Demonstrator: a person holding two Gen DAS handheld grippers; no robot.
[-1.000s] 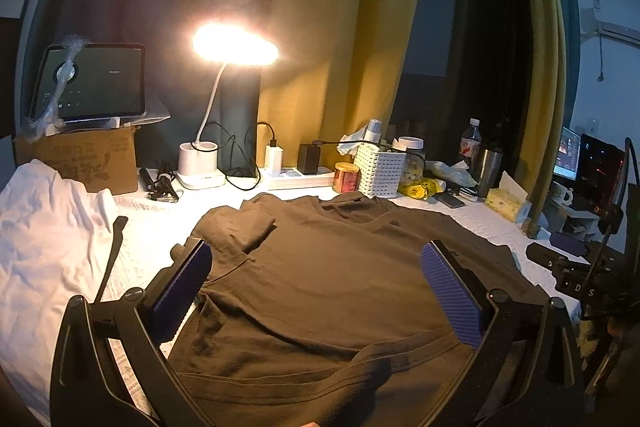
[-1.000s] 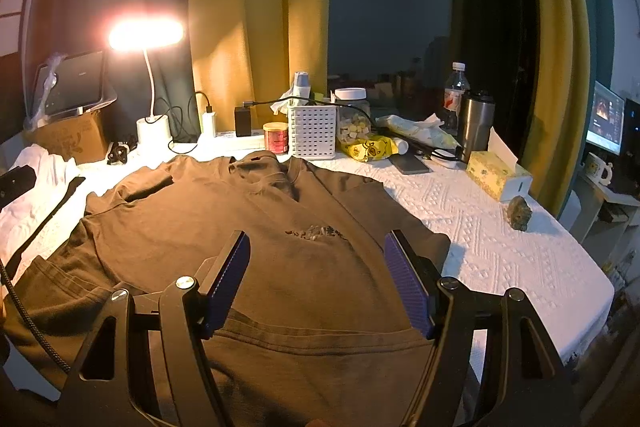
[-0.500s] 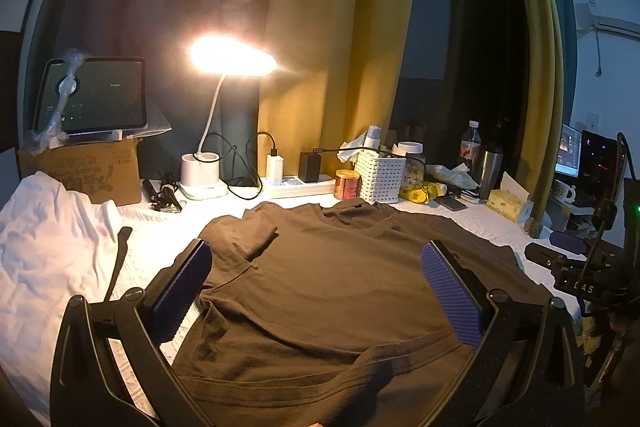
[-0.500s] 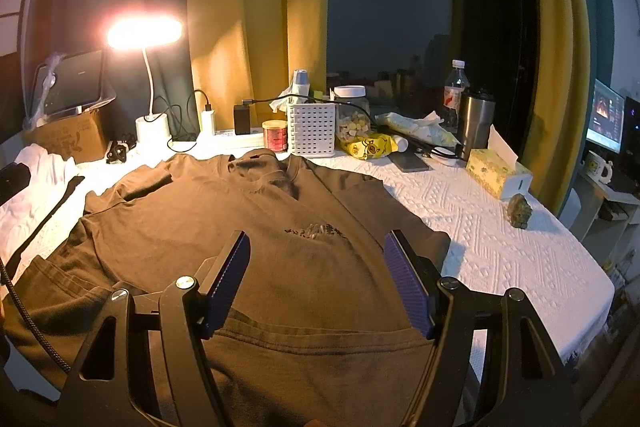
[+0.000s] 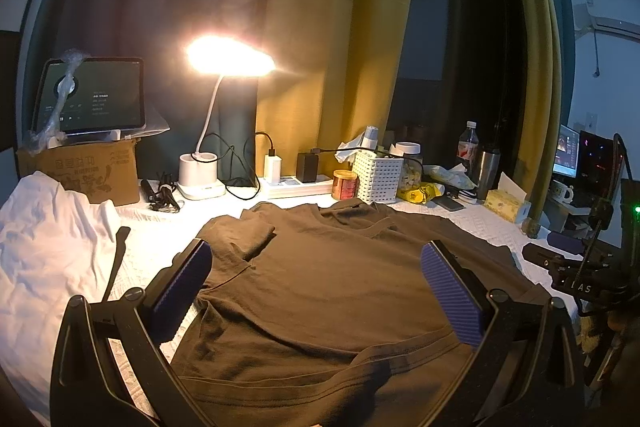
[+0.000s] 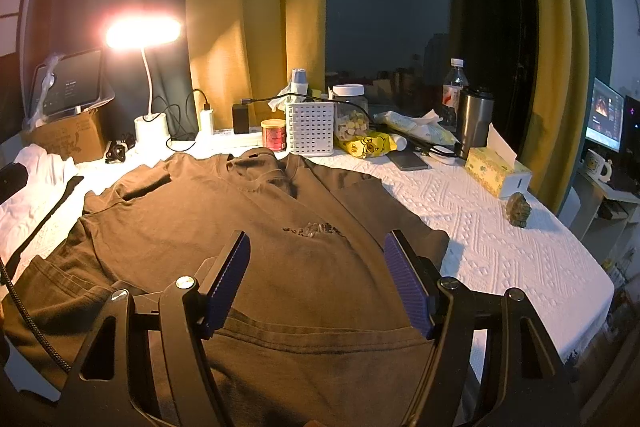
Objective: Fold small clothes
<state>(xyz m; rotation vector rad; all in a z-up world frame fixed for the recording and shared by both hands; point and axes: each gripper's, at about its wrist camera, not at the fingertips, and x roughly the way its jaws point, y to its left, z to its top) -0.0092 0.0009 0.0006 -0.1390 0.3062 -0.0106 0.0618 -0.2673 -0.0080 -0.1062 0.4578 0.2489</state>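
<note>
A dark brown T-shirt lies spread flat on the white quilted table cover, collar toward the far clutter, hem toward me. Its left sleeve is folded inward. In the right wrist view the same T-shirt shows a small chest print. My left gripper hovers open over the shirt's lower left part, blue pads wide apart, nothing between them. My right gripper hovers open above the shirt's lower right part near the hem, also empty.
A white garment lies crumpled at the left. Along the back stand a cardboard box with a tablet, a lit desk lamp, a power strip, a white basket, jars, bottles, a steel tumbler and a tissue box. A small stone figure sits right.
The left gripper has tilted up and drawn back slightly, so the shirt and clutter sit lower in its view. The right gripper has barely moved. The shirt lies unchanged.
</note>
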